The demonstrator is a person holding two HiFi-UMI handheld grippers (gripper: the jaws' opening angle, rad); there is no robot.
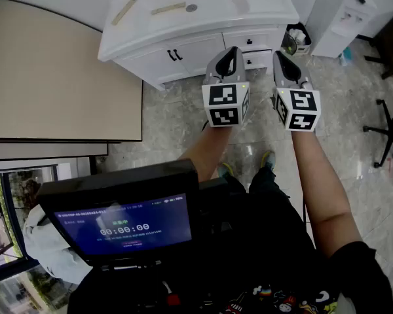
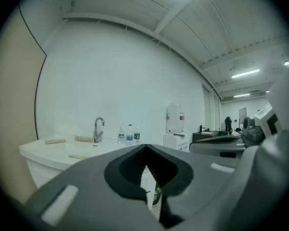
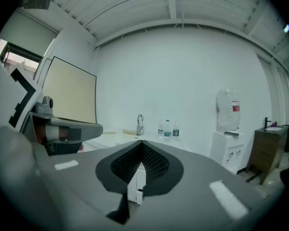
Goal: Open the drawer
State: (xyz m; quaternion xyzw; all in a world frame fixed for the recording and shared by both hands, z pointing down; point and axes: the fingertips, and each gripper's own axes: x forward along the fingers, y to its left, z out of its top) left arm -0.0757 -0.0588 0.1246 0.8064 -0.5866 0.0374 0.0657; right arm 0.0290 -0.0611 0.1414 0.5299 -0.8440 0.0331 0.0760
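Standing over a dark monitor [image 1: 121, 222] at the bottom of the head view, I hold both grippers out ahead of me above the tiled floor [image 1: 177, 120]. The left gripper [image 1: 230, 52] has its jaws pressed together at the tips with nothing between them, and the right gripper [image 1: 280, 57] is the same, closed and empty. Beyond them, in the upper middle of the frame, stands the white cabinet [image 1: 154, 61]. Its drawer [image 1: 247, 40] sits flush and shut, small black knob untouched. A second drawer front shows just below it, between the two grippers. By my reading the task has not begun: I must reach, take the knob and pull, all of which is left.

Only the head view shows the drawer fronts and my distance from them, well apart. The left gripper view looks past the left gripper [image 2: 145, 150] to the countertop [image 2: 48, 154], a faucet [image 2: 99, 128], water bottles [image 2: 129, 134] and a water dispenser [image 2: 175, 123] against the far wall, none seen from above. The right gripper view shows the right gripper [image 3: 140, 143] closed and the same faucet [image 3: 140, 124] far behind.
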